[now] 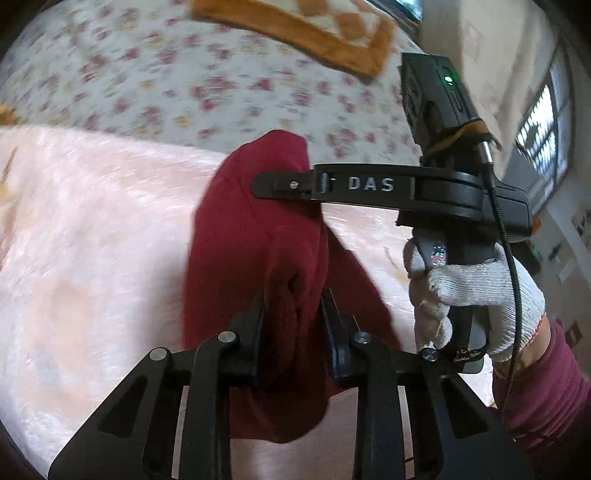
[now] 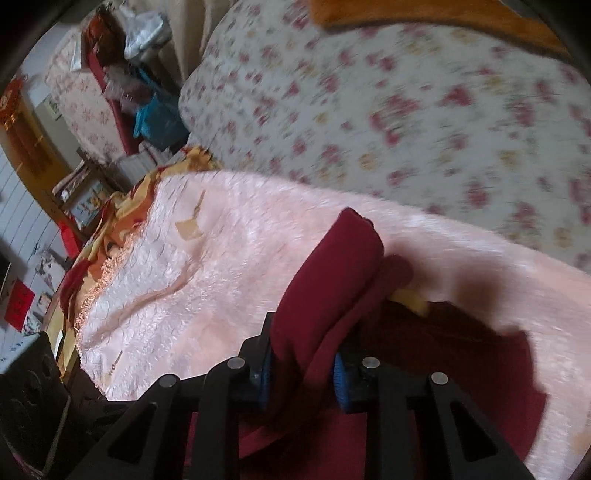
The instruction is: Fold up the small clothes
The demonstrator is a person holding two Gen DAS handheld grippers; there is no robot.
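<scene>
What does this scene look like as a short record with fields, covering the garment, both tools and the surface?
garment: dark red cloth, bunched, lifted off the surface
left tool: shut on the cloth
right tool: shut on the cloth
surface: pink fluffy blanket over a floral sheet
also in view: orange checked mat at the far side

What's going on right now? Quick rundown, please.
Left gripper shut on dark red garment. Right gripper shut on it too. Garment partly lifted off pink blanket. Nothing in the way.
</scene>
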